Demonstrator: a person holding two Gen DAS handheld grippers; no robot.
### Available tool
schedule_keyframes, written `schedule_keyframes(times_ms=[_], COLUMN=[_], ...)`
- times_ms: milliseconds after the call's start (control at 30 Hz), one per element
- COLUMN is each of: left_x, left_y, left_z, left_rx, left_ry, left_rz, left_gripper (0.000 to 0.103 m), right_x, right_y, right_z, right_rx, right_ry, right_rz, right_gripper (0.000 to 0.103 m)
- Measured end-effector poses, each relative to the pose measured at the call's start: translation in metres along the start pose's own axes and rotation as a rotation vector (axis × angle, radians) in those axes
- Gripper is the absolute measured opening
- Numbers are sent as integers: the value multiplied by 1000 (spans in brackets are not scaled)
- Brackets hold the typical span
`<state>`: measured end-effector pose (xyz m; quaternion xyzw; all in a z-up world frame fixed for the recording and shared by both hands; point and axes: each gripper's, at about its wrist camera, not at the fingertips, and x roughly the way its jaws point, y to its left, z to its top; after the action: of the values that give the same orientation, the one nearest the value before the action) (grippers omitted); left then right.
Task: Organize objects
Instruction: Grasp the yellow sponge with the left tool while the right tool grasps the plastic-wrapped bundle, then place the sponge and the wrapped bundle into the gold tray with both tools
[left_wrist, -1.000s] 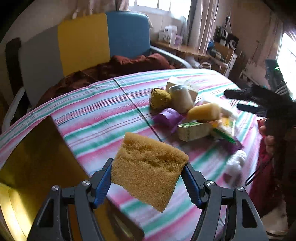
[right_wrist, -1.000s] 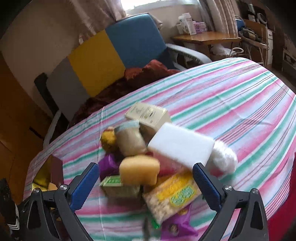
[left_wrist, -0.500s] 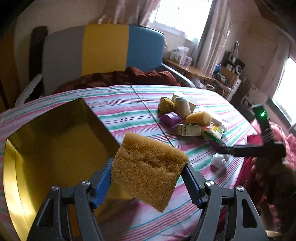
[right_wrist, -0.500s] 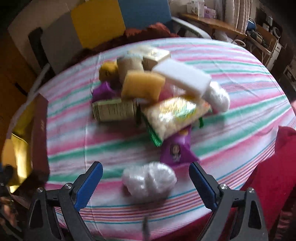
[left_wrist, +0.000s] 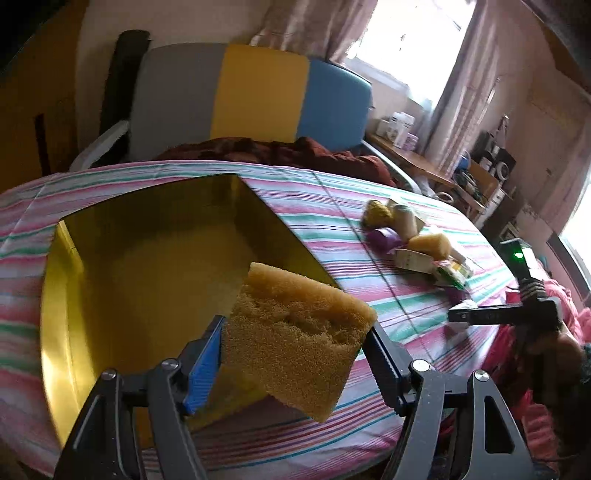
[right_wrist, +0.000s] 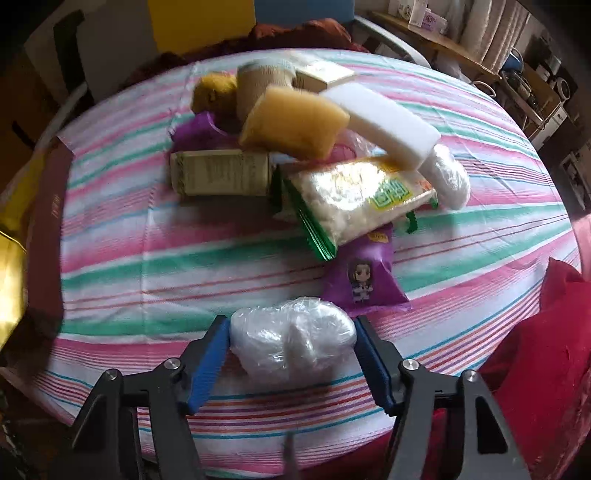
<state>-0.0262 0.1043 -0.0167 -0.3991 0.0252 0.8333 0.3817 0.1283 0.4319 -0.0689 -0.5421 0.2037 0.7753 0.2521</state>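
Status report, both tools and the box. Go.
Left tool shut on tan sponge slab, above open gold box. Right tool just closed on clear-wrapped white bundle. Nothing blocking.

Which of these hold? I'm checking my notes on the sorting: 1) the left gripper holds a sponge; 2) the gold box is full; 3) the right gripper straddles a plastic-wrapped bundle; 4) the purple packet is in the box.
1) True: the left gripper clamps the sponge.
2) False: the gold box shows only its bare floor.
3) True: the right gripper, jaws just closing, flanks the bundle.
4) False: the purple packet lies on the tablecloth.
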Motion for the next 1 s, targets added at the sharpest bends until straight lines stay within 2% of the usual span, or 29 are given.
schedule_keyframes(times_ms=[100,233,400,433,500,533,567,700,900,1000], left_x=[-8,-20,-34,-37,-47,-53,-59,-77,-83,-83], left_y=[15,40,72,78,91,97,101,111,105,92], left_z=[-1,-3,-2,-4,-8,-10,-12,-17,-16,-16], left_rx=[-34,-101,-181,-194,-227,-241,-260,-272,-256,-222], left_ry=[-11,-38,-65,-73,-96,-105,-122,-168,-214,-211], left_rz=[33,103,268,310,403,422,444,506,589,621], left_gripper=[73,73,75,77,87,98,103,103,103,103], right_x=[-21,-47,-64,-69,-75,-77,-77,-73,-68,-64], right_y=[15,60,154,180,207,226,236,264,263,262], right_z=[4,18,29,29,28,25,22,9,-9,-14], right_rx=[-30,-129,-299,-343,-389,-421,-433,-491,-553,-557], right_ry=[-61,-123,-166,-169,-174,-185,-191,-201,-249,-286], right_rz=[112,244,418,492,567,577,575,554,443,389], right_gripper=[67,68,68,70,74,82,88,88,88,88])
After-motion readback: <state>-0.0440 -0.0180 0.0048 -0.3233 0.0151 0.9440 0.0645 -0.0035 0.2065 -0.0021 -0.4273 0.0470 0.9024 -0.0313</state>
